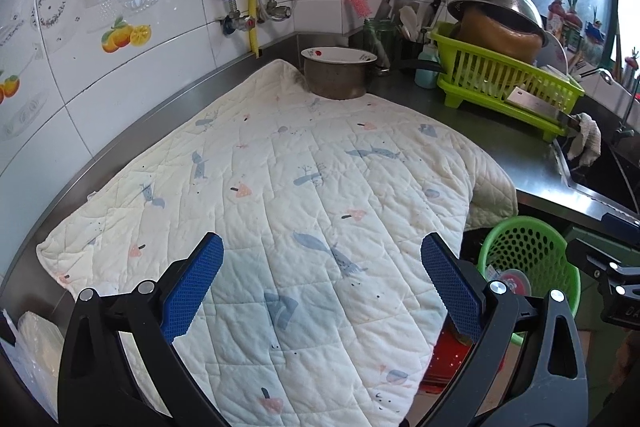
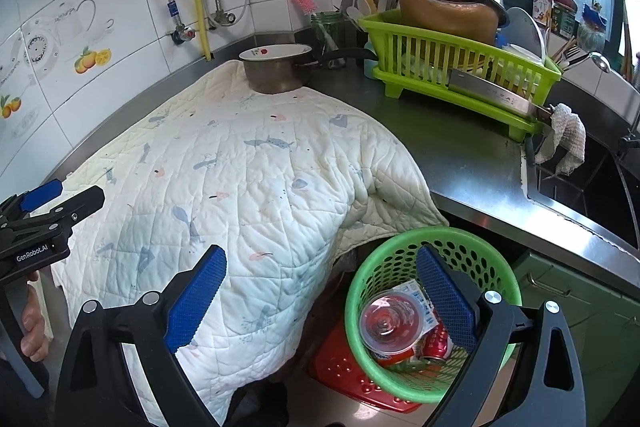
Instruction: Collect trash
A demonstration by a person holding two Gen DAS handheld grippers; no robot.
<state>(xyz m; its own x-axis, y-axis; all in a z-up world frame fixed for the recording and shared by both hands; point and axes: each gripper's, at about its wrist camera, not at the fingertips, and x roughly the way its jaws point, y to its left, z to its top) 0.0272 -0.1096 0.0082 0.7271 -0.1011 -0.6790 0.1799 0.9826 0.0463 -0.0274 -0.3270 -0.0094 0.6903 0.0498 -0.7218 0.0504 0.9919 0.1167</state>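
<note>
A round green perforated basket [image 2: 400, 259] stands on a red stool [image 2: 340, 367] below the counter's front edge. Inside it lie a clear plastic cup [image 2: 390, 323], a red can [image 2: 436, 343] and a printed wrapper [image 2: 412, 289]. My right gripper [image 2: 320, 291] hovers open above the basket and the quilt's hanging edge, nothing between its fingers. My left gripper [image 1: 322, 279] is open over the white quilted cloth [image 1: 280, 187], empty. The basket [image 1: 528, 255] shows at the lower right of the left wrist view. The left gripper [image 2: 44, 203] appears at the left edge of the right wrist view, held by a hand [image 2: 32, 327].
A steel pot [image 1: 340, 75] sits on the quilt's far corner. A lime dish rack [image 1: 508, 83] with a cleaver [image 2: 492, 93], colander and bowls stands at the back right. A sink [image 2: 580, 179] with a rag [image 2: 564, 135] lies to the right. The tiled wall carries pipes and a yellow hose.
</note>
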